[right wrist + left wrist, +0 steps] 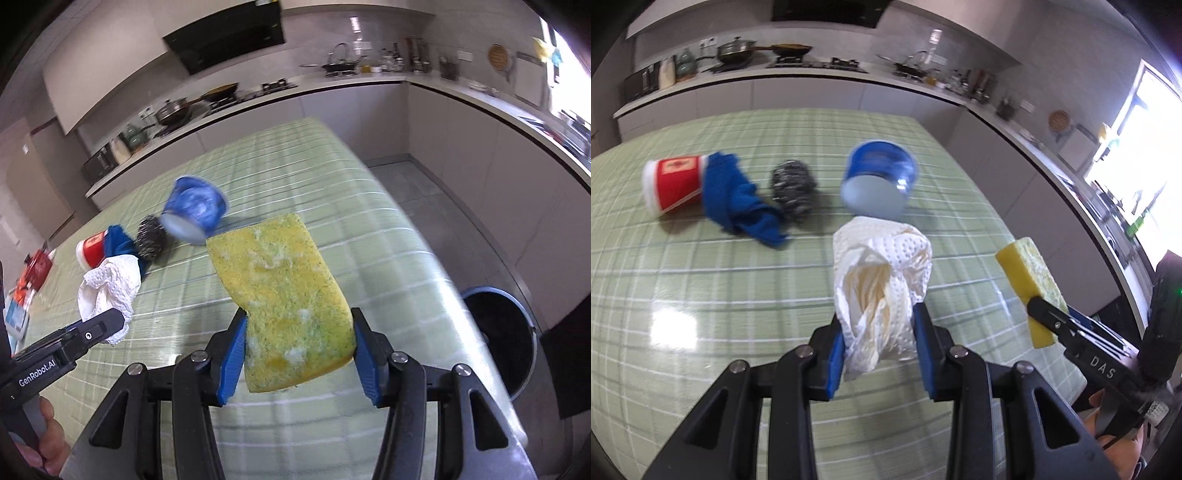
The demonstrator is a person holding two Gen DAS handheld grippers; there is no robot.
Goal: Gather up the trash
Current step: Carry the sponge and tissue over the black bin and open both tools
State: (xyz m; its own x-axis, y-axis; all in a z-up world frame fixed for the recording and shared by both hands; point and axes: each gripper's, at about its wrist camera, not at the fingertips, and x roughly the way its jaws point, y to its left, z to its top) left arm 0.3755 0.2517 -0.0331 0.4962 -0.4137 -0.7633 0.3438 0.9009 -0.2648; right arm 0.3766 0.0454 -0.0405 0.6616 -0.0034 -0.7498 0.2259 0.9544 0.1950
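My left gripper (pixel 881 347) is shut on a crumpled, stained white paper towel (pixel 882 280) and holds it above the table; the towel also shows in the right wrist view (pixel 110 291). My right gripper (pixel 299 354) is shut on a yellow sponge (pixel 284 295), also held above the table and seen in the left wrist view (pixel 1032 284). On the green checked tablecloth (pixel 701 288) lie a tipped blue cup (pixel 879 177), a steel wool ball (pixel 792 186), a blue cloth (pixel 735 195) and a tipped red paper cup (pixel 674 182).
A round bin (pixel 502 336) with a black liner stands on the floor to the right of the table. Red and white packets (pixel 26 288) lie at the table's left end. Kitchen counters with pans run along the back and right.
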